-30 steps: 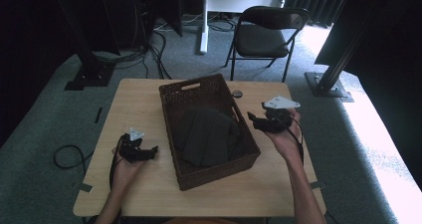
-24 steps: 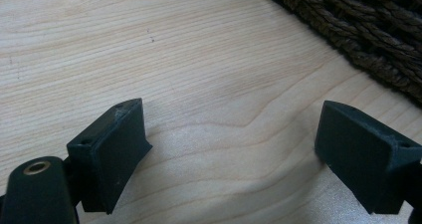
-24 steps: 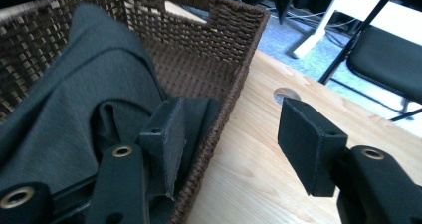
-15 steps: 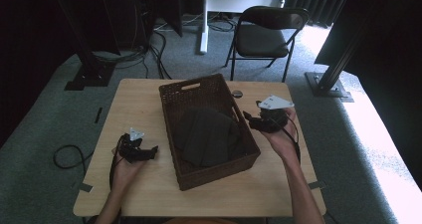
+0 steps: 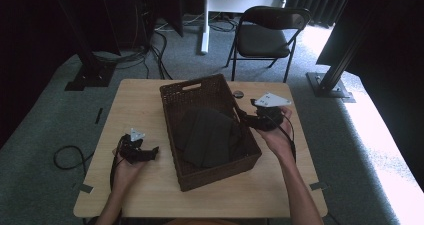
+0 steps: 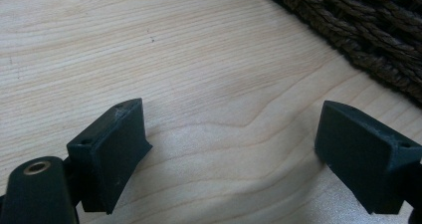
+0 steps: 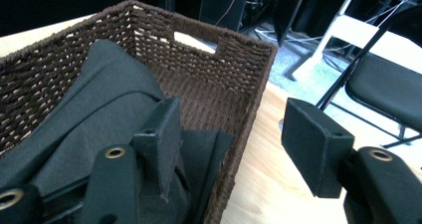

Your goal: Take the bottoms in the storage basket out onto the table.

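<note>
Bench carries basket with dark cloth inside; right hand-held gripper, nearer, straddles its right wall, jaws closing but unclamped; left hand-held gripper open, left of it.

No text, label, brand, number or sign can be read in any of the views.
</note>
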`<act>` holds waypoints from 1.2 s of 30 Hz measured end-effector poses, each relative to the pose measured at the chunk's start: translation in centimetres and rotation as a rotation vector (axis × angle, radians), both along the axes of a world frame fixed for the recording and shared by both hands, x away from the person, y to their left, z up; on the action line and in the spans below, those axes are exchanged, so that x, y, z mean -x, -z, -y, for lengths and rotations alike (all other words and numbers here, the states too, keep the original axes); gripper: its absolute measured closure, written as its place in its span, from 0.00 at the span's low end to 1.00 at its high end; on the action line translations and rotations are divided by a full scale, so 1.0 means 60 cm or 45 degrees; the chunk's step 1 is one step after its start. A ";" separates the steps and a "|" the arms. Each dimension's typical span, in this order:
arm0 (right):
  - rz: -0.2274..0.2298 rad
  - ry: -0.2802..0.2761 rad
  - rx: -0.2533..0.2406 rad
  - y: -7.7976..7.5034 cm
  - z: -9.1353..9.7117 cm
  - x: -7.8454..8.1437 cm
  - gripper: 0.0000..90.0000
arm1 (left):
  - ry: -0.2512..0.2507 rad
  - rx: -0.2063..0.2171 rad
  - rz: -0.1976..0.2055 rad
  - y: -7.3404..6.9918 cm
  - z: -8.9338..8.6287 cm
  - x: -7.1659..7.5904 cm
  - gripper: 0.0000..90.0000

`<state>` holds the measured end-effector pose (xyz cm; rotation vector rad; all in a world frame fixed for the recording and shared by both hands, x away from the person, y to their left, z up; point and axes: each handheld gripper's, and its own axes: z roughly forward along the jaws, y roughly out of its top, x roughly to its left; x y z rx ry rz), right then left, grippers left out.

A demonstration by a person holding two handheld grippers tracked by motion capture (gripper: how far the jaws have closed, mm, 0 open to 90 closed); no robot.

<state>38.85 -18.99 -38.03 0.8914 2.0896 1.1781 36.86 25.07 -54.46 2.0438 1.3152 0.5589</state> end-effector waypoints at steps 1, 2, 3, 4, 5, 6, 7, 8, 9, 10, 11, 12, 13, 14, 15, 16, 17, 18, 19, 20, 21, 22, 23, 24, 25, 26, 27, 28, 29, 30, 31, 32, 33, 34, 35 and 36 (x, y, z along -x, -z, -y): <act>-0.005 -0.005 -0.005 -0.001 -0.001 0.000 0.45 | 0.000 0.000 0.000 0.000 0.000 0.000 0.14; -0.013 -0.010 -0.005 -0.001 -0.002 -0.001 0.45 | 0.000 0.000 0.000 0.000 0.000 0.000 0.14; -0.020 -0.016 -0.006 -0.001 -0.004 -0.001 0.45 | 0.000 0.000 0.000 0.000 0.000 0.000 0.14; -0.022 -0.021 -0.006 -0.001 -0.006 -0.002 0.45 | 0.000 0.000 0.000 0.000 0.000 0.000 0.14; -0.029 -0.029 -0.010 -0.002 -0.008 -0.002 0.45 | 0.000 0.000 0.000 0.000 0.000 0.000 0.14; -0.034 -0.034 -0.012 -0.002 -0.009 -0.002 0.45 | 0.000 0.000 0.001 0.000 0.000 0.000 0.14; -0.044 -0.040 -0.019 -0.002 -0.011 -0.003 0.45 | 0.000 0.000 0.000 0.000 0.000 0.000 0.14; -0.048 -0.048 -0.024 -0.002 -0.013 -0.004 0.46 | 0.000 0.000 0.000 0.000 0.000 0.000 0.14; -0.054 -0.058 -0.029 -0.003 -0.015 -0.004 0.46 | 0.000 -0.001 0.000 0.000 0.000 0.000 0.14; -0.058 -0.071 -0.030 -0.003 -0.017 -0.005 0.47 | -0.001 -0.001 0.000 0.000 0.000 0.000 0.14; -0.068 -0.088 -0.031 -0.003 -0.019 -0.006 0.48 | 0.000 -0.001 0.000 0.000 0.000 0.000 0.14; -0.073 -0.107 -0.037 -0.002 -0.022 -0.006 0.48 | -0.001 -0.001 0.000 0.000 0.000 0.000 0.14; -0.077 -0.114 -0.036 -0.002 -0.024 -0.007 0.48 | 0.000 -0.001 0.000 0.000 0.000 0.000 0.14; -0.087 -0.124 -0.036 -0.002 -0.027 -0.007 0.49 | 0.000 -0.001 0.000 0.000 0.000 0.000 0.14; -0.093 -0.136 -0.041 -0.001 -0.029 -0.008 0.49 | -0.001 -0.001 0.001 0.000 0.000 0.000 0.14; -0.096 -0.140 -0.042 -0.001 -0.031 -0.009 0.50 | -0.001 -0.001 0.000 0.000 0.000 0.000 0.14; -0.101 -0.152 -0.042 -0.001 -0.033 -0.009 0.51 | -0.001 -0.001 0.000 0.000 0.000 0.000 0.14; -0.101 -0.158 -0.043 -0.001 -0.036 -0.010 0.52 | -0.001 -0.001 0.000 0.000 0.000 0.000 0.14; -0.098 -0.163 -0.040 -0.001 -0.038 -0.010 0.52 | -0.001 0.000 0.002 0.000 0.000 0.000 0.14; -0.098 -0.166 -0.044 -0.001 -0.039 -0.010 0.52 | -0.001 0.000 0.002 0.000 0.000 0.000 0.14; -0.103 -0.167 -0.048 -0.001 -0.041 -0.010 0.52 | -0.001 0.000 0.002 0.000 0.000 0.000 0.14; -0.106 -0.169 -0.052 -0.002 -0.042 -0.011 0.52 | -0.001 -0.001 0.002 0.000 0.000 0.000 0.14; -0.108 -0.171 -0.057 -0.002 -0.043 -0.011 0.52 | -0.001 -0.001 0.002 0.000 0.000 0.000 0.15; -0.109 -0.172 -0.062 -0.002 -0.044 -0.012 0.52 | 0.000 -0.002 0.002 0.000 0.000 0.000 0.14; -0.110 -0.170 -0.068 -0.002 -0.045 -0.012 0.50 | 0.000 -0.002 0.003 0.000 0.000 0.000 0.14; -0.110 -0.166 -0.075 -0.002 -0.046 -0.012 0.49 | 0.000 -0.003 0.003 0.000 0.000 0.000 0.14; -0.106 -0.164 -0.079 -0.002 -0.047 -0.012 0.48 | 0.000 -0.003 0.003 0.000 0.000 0.000 0.14; -0.101 -0.165 -0.074 -0.002 -0.048 -0.013 0.46 | 0.001 -0.004 0.003 0.000 0.000 0.000 0.14; -0.098 -0.165 -0.070 -0.002 -0.049 -0.012 0.44 | 0.000 -0.004 0.003 0.000 0.000 0.000 0.14; -0.098 -0.167 -0.061 -0.002 -0.051 -0.013 0.42 | 0.000 -0.004 0.003 0.000 0.000 0.000 0.14; -0.100 -0.165 -0.053 -0.001 -0.053 -0.013 0.40 | 0.001 -0.004 0.004 0.000 0.000 0.000 0.14; -0.097 -0.168 -0.046 -0.001 -0.056 -0.012 0.38 | 0.000 -0.004 0.004 0.000 0.000 0.000 0.14; -0.102 -0.171 -0.044 0.000 -0.058 -0.012 0.35 | 0.000 -0.004 0.003 0.000 0.000 0.000 0.14; -0.100 -0.172 -0.038 0.001 -0.060 -0.013 0.33 | 0.000 -0.002 0.003 0.000 0.000 0.000 0.14; -0.095 -0.162 -0.033 0.001 -0.061 -0.013 0.31 | 0.000 -0.002 0.003 0.000 0.000 0.000 0.14; -0.098 -0.160 -0.036 0.002 -0.063 -0.013 0.31 | 0.000 -0.002 0.003 0.000 0.000 0.000 0.14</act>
